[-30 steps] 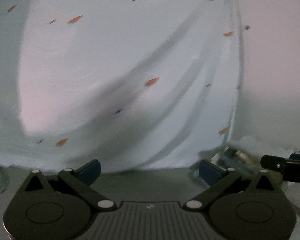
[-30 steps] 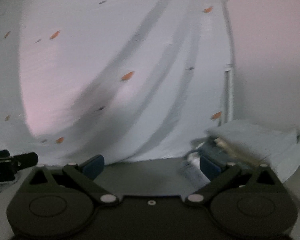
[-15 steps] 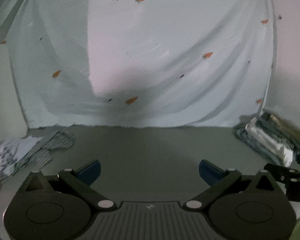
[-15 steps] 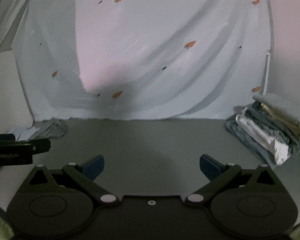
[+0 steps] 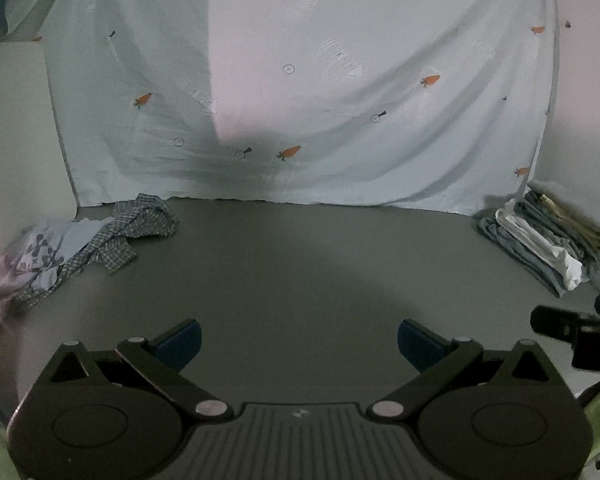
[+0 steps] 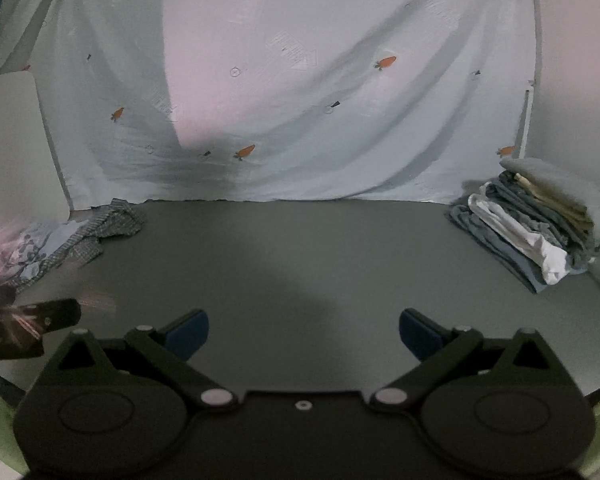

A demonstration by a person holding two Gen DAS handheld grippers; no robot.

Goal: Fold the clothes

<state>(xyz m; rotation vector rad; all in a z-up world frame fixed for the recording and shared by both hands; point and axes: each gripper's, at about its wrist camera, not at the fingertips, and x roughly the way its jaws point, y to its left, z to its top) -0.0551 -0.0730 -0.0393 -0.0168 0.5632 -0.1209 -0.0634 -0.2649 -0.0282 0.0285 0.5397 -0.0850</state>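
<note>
A heap of unfolded clothes [image 5: 80, 240] [image 6: 64, 240], with a checked shirt on top, lies at the far left of the grey table [image 5: 300, 264] [image 6: 300, 256]. A stack of folded clothes [image 5: 548, 236] [image 6: 540, 224] sits at the far right. My left gripper [image 5: 298, 344] is open over the table's near middle, holding nothing. My right gripper [image 6: 302, 334] is likewise open and empty. Each gripper shows at the edge of the other's view.
A pale blue sheet with small carrot prints [image 5: 320, 100] [image 6: 300, 92] hangs as a backdrop behind the table's far edge. A white wall panel [image 5: 16, 128] stands at the left. Bare tabletop stretches between the two clothes piles.
Both grippers have pulled back from close to the backdrop sheet. The table, the loose heap and the folded stack have come fully into view. The jaws stayed open.
</note>
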